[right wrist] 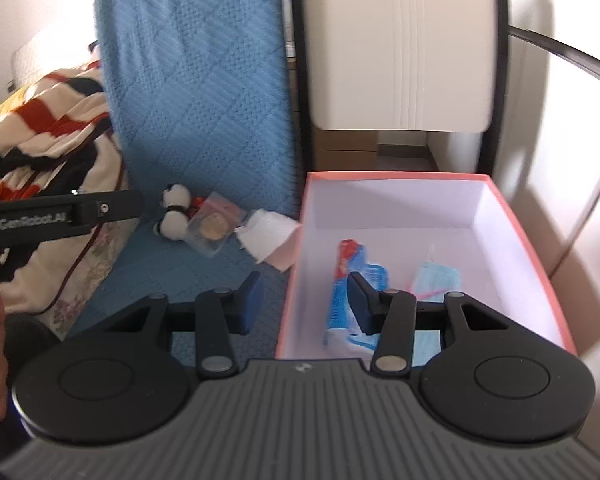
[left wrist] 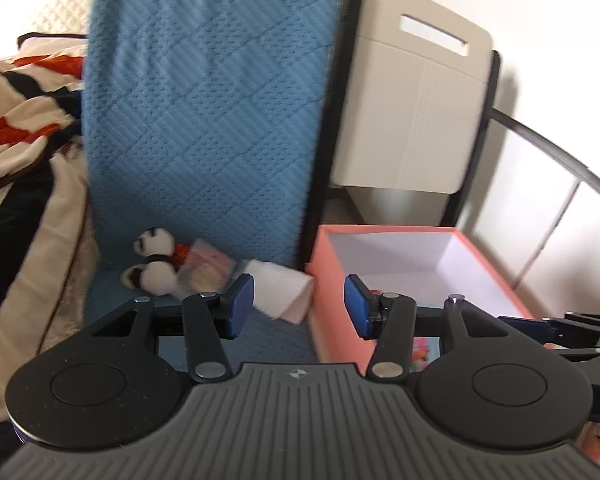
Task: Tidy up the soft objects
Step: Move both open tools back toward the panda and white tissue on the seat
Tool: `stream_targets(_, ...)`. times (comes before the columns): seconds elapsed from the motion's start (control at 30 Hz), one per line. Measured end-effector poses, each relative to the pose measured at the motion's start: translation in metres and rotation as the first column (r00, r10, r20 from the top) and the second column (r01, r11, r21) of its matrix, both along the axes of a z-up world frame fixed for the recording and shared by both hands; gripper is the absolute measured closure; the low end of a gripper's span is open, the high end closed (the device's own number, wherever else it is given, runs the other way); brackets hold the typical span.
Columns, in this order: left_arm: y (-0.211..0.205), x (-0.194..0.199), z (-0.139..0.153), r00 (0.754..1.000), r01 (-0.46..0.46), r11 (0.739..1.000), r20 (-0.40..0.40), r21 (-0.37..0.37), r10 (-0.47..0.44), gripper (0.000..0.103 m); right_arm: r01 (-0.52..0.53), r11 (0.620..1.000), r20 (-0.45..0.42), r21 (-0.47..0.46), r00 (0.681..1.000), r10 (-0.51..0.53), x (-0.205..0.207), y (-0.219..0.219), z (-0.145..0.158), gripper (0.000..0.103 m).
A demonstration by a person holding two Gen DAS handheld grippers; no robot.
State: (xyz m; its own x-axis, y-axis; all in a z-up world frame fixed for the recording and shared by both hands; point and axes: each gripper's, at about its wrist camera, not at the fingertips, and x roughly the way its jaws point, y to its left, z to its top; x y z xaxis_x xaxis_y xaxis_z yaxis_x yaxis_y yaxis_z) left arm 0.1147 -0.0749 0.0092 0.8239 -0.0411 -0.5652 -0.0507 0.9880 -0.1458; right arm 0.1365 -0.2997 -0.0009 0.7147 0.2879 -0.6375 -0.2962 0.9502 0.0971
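A pink box with a white inside stands on the blue quilted seat. In it lie a blue and red packet and a light blue face mask. Left of the box, against the backrest, sit a small panda plush, a clear pouch with a round beige pad and a folded white tissue. My left gripper is open and empty, over the box's left wall. My right gripper is open and empty too, astride that same wall.
A blue quilted backrest rises behind the items. A striped red, black and cream blanket is heaped at the left. A beige panel with a handle slot stands behind the box. The left gripper's body crosses the right wrist view.
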Motion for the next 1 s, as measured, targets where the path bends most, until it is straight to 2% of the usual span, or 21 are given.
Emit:
stream_targets(0.27, 0.036, -0.010, -0.022, 0.999, -0.038, 0.999, -0.010, -0.030, 0.038, 0.047, -0.063, 0.998, -0.001, -0.006, 0.998, 0.063, -0.006, 0.039, -0.014, 0.054)
stream_targets(0.87, 0.069, -0.022, -0.068, 0.997, -0.053, 0.998, -0.061, -0.045, 0.050, 0.047, -0.088, 0.996, -0.043, -0.026, 0.995, 0.087, -0.014, 0.088, -0.061, 0.054)
stream_targets(1.0, 0.077, -0.022, -0.076, 0.996, -0.055, 0.997, -0.076, -0.053, 0.051, 0.047, -0.074, 0.994, -0.053, -0.076, 0.996, 0.071, -0.015, 0.098, -0.068, 0.054)
